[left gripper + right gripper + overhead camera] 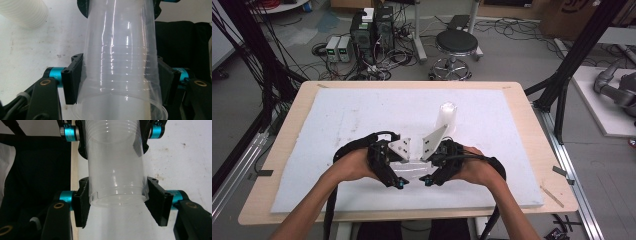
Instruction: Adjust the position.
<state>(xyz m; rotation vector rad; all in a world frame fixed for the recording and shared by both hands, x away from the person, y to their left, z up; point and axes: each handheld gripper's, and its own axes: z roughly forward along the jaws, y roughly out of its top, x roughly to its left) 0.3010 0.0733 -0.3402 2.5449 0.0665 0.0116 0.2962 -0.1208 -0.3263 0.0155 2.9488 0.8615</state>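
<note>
White foam board is laid over a pale wooden table, and behind the table a grey floor with a black round stool, computer towers and loose cables is seen. A stack of white ribbed cups is stood upside down on the board, and it is taken below as the landmark.

Just nearer the person than that stack, a clear plastic cup stack is held level above the board between the two grippers. Its wide, rimmed end is clamped by the left gripper: in the left gripper view both black pads are pressed against the clear wall, which is slightly dented on the right side. Its narrow, closed end is gripped by the right gripper; in the right gripper view the pads are set against the sides of the base (several nested rings are visible through the plastic, so more than one cup is held).

In the high view the left gripper is placed left of and nearer than the white stack, and the right gripper is placed straight in front of it on the person's side. The two are pointed toward each other, close together, each with its grey three-cornered plate turned upward. In the left gripper view the white ribbed cups are seen at the upper left, well apart from the clear stack.
</note>
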